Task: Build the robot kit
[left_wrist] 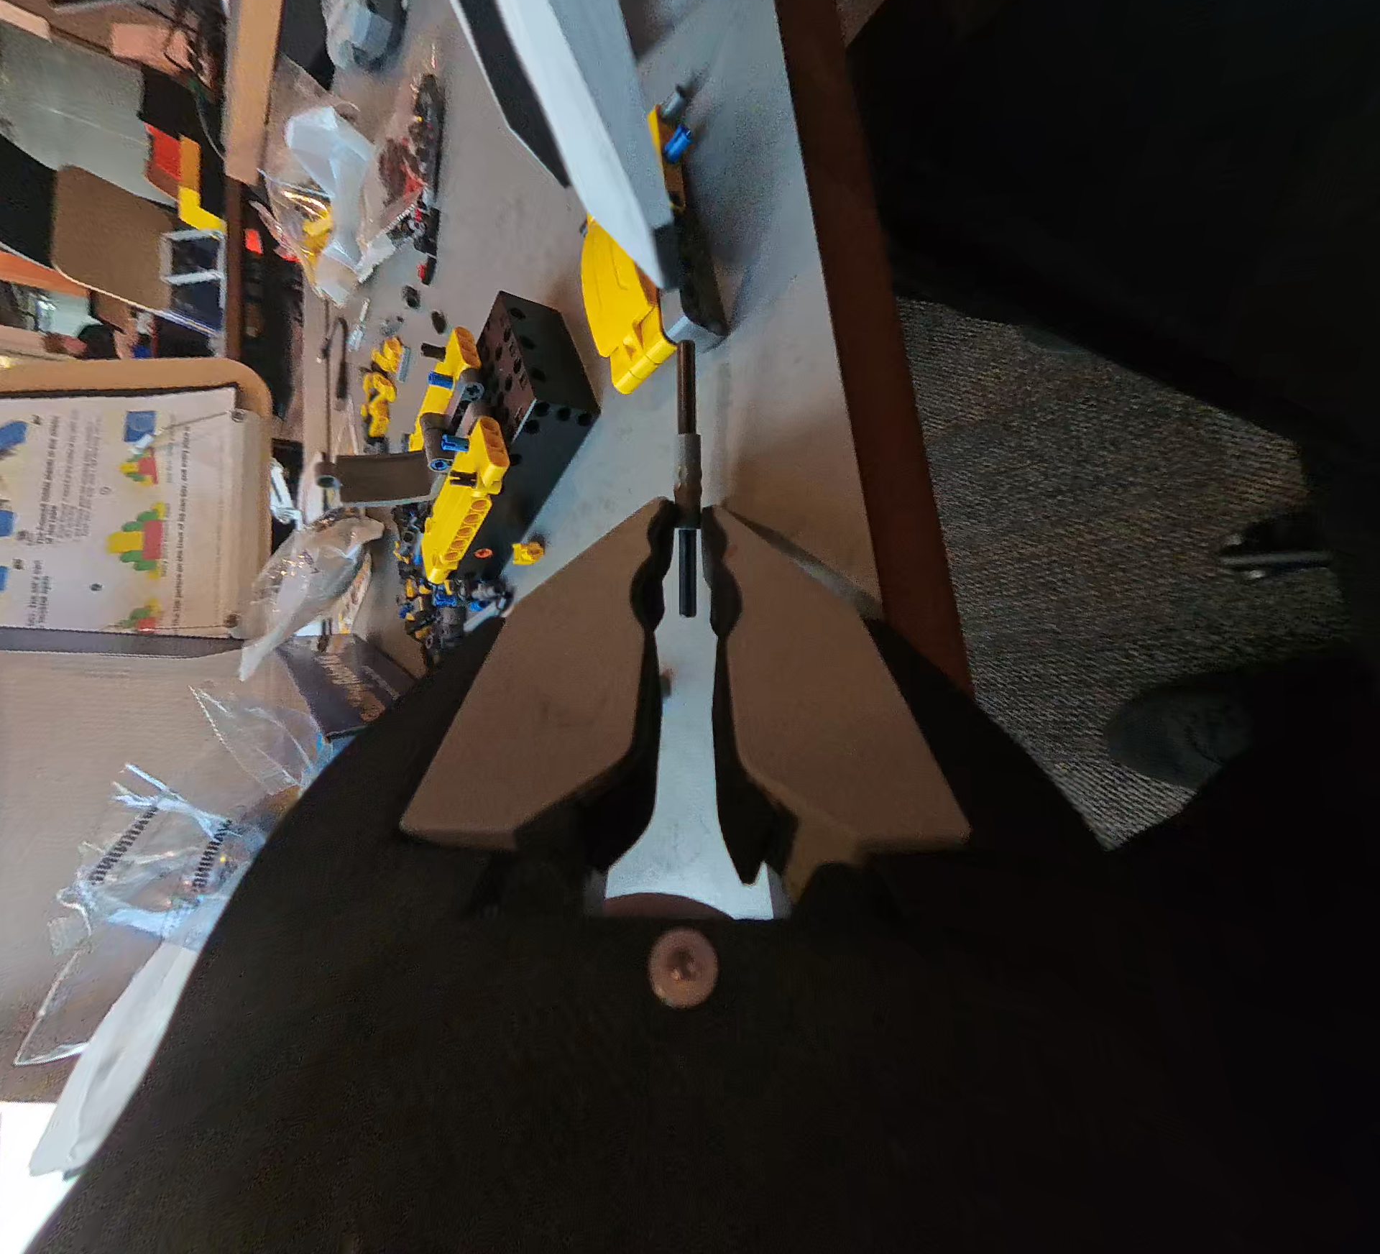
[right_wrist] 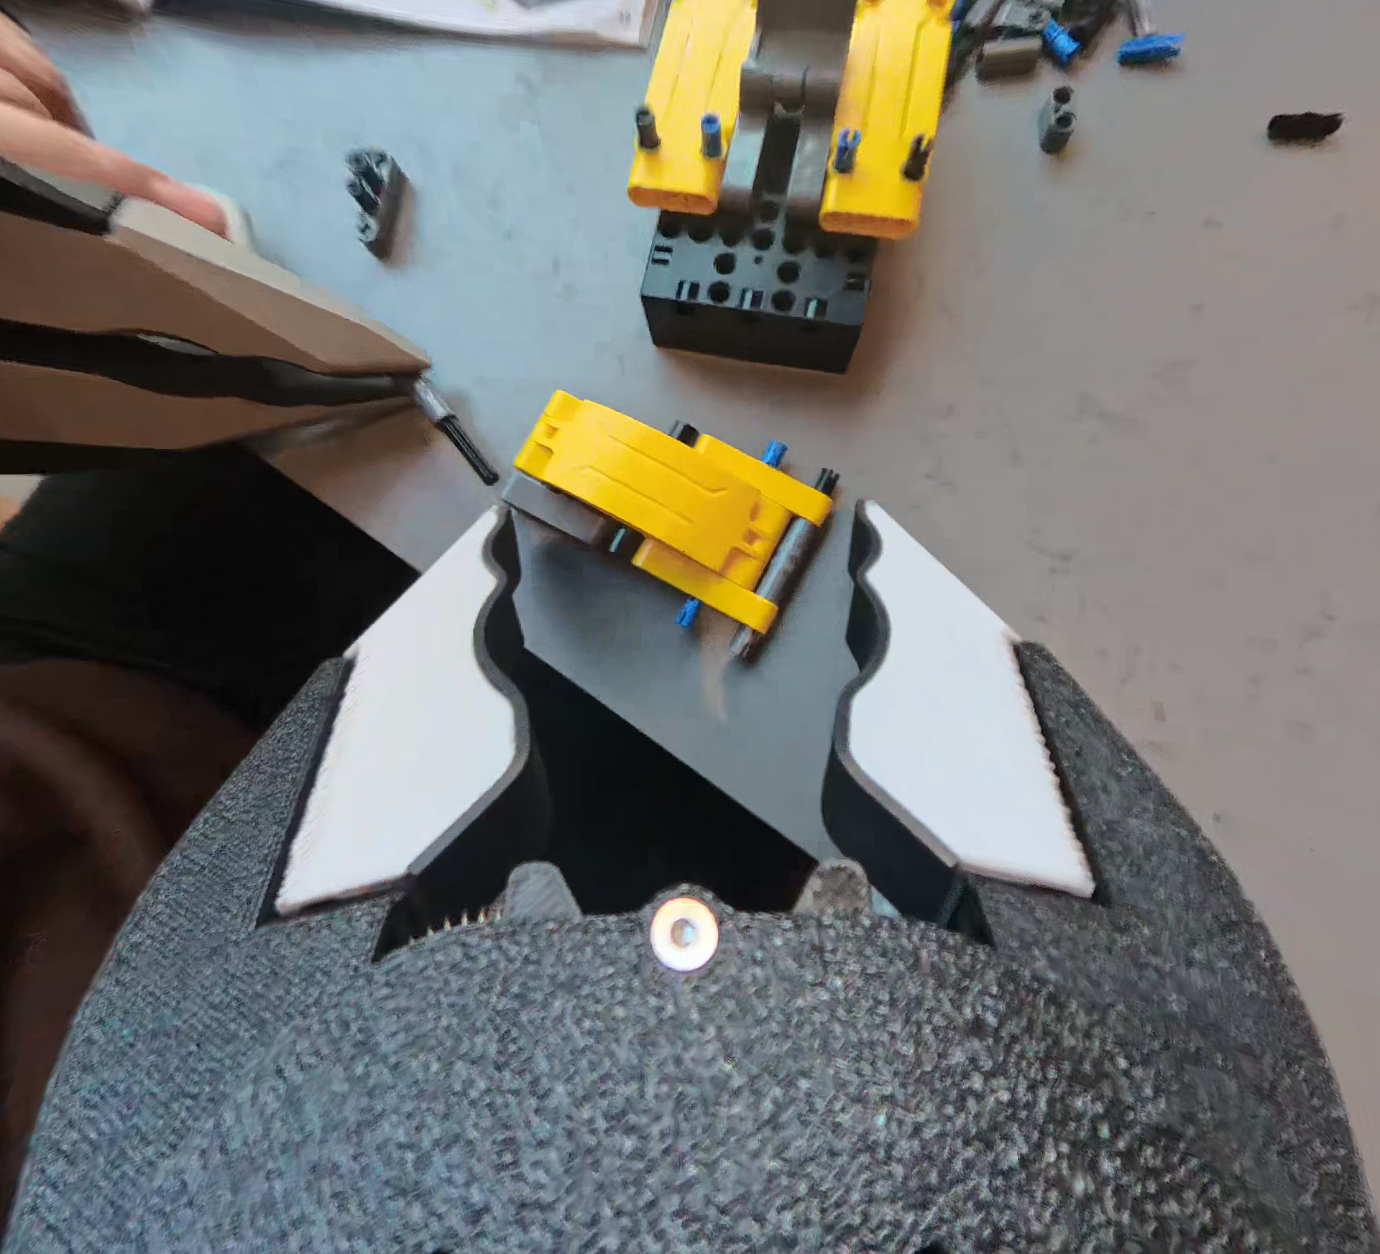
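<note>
Between left gripper [left_wrist: 687, 516] fingers, half-hidden black axle [left_wrist: 685, 397].

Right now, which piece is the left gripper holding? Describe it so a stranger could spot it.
Start at the grey table and find the left gripper near its edge. Shut between its tips is a thin black axle with a grey sleeve, pointing at the yellow assembly; it is the only piece held.

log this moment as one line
left hand-held gripper shut on black axle | right hand-held gripper open at yellow assembly
</note>
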`<action>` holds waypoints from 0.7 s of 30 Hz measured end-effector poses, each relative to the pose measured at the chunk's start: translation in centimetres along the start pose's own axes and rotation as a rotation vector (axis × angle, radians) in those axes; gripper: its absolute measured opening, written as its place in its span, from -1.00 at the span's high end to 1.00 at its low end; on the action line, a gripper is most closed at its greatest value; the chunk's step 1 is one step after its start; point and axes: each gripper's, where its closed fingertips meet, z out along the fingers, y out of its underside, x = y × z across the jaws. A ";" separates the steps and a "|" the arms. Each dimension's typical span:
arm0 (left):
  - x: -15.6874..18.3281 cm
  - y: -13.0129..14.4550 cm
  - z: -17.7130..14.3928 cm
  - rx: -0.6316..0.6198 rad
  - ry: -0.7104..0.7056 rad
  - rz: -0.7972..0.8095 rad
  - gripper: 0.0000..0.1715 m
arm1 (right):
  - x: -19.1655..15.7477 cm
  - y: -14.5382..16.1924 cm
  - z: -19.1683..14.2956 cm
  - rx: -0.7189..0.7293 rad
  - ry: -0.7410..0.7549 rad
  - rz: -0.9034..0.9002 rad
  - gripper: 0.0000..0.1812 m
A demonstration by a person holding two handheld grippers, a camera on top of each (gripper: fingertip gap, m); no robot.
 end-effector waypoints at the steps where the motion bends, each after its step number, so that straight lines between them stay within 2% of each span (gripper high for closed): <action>1: 0.0 -0.1 0.0 0.016 -0.011 0.016 0.95 | 0.0 0.4 0.4 -0.027 0.005 -0.014 0.02; 3: 0.1 -0.2 -0.1 0.045 -0.037 0.033 0.96 | 0.2 0.5 0.7 -0.032 0.006 -0.032 0.09; 6: 0.0 -0.3 -0.4 0.098 -0.094 0.017 0.96 | 0.9 1.1 0.0 -0.083 -0.038 -0.124 0.33; 9: -0.3 -0.2 -0.5 0.092 -0.146 0.044 0.95 | 4.0 1.6 -1.1 -0.126 0.033 -0.209 0.26; 12: -0.4 -0.2 -0.4 0.090 -0.167 0.063 0.96 | 6.8 1.8 -2.2 -0.147 0.139 -0.211 0.35; 15: -0.5 -0.1 -0.4 0.086 -0.178 0.067 0.95 | 6.3 1.3 -2.7 -0.095 0.094 -0.125 0.21; 17: -0.7 0.1 -0.2 0.075 -0.191 0.069 0.95 | 4.8 0.8 -2.5 -0.061 0.005 -0.077 0.12; 21: -0.8 0.2 -0.1 0.071 -0.186 0.055 0.95 | 4.9 1.0 -2.5 -0.101 -0.049 -0.248 0.06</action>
